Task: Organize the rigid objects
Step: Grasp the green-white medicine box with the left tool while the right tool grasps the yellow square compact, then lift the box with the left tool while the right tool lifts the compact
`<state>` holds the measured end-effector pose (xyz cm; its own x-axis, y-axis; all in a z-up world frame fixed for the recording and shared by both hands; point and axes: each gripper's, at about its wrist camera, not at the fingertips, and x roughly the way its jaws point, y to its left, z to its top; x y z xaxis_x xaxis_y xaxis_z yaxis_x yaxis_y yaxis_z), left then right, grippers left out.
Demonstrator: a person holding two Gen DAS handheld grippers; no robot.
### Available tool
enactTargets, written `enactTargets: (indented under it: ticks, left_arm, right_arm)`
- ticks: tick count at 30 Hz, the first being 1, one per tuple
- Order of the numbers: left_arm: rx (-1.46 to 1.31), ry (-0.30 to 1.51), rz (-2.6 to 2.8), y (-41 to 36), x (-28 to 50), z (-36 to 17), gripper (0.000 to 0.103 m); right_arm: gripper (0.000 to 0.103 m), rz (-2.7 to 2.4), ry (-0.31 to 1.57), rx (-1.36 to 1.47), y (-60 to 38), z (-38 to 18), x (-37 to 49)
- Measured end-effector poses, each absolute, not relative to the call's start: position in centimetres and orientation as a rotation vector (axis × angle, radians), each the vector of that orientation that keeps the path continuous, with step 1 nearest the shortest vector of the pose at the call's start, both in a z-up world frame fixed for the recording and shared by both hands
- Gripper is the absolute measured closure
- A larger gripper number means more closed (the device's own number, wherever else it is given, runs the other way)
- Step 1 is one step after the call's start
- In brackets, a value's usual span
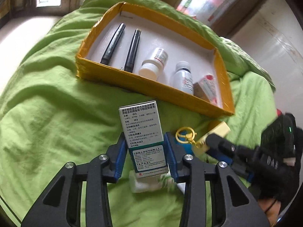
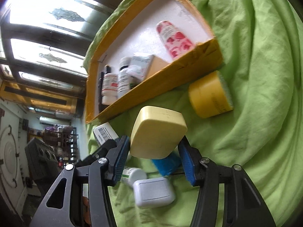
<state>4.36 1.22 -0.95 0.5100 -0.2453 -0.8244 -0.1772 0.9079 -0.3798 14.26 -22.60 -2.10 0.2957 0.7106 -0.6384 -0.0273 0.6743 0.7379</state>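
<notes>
My left gripper (image 1: pixel 145 153) is shut on a grey-and-teal medicine box (image 1: pixel 143 132) and holds it upright above the green bedsheet. My right gripper (image 2: pixel 155 155) is shut on a pale yellow rounded case (image 2: pixel 157 132), which also shows in the left wrist view (image 1: pixel 212 138) with a yellow keyring (image 1: pixel 184 135) beside it. The yellow-walled tray (image 1: pixel 151 83) lies ahead. It holds two black pens (image 1: pixel 113 43), a white bottle (image 1: pixel 154 64), a clear bottle (image 1: pixel 182 79) and a pink-patterned tube (image 2: pixel 174 37).
On the sheet near the grippers lie a yellow jar (image 2: pixel 208 96), a blue box (image 2: pixel 166 164), a white rounded case (image 2: pixel 153 192) and a small white bottle (image 2: pixel 132 175). The green bedsheet (image 1: pixel 47 113) is rumpled. Windows and a wall stand behind.
</notes>
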Motion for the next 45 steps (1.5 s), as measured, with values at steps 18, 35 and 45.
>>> enactTargets:
  ticks: [18, 35, 45]
  left_arm:
    - [-0.375, 0.865, -0.011, 2.7, -1.0, -0.3, 0.067]
    - [-0.289, 0.975, 0.058, 1.8, 0.3, -2.4, 0.068]
    - [-0.23, 0.988, 0.036, 0.8, 0.6, -3.1, 0.071]
  right_arm:
    - [0.055, 0.62, 1.065, 0.549, -20.1, 1.6, 12.1]
    - [0.055, 0.617, 1.032, 0.523, -20.2, 2.2, 11.8]
    - [0.055, 0.622, 1.028, 0.526, -20.2, 2.3, 11.8]
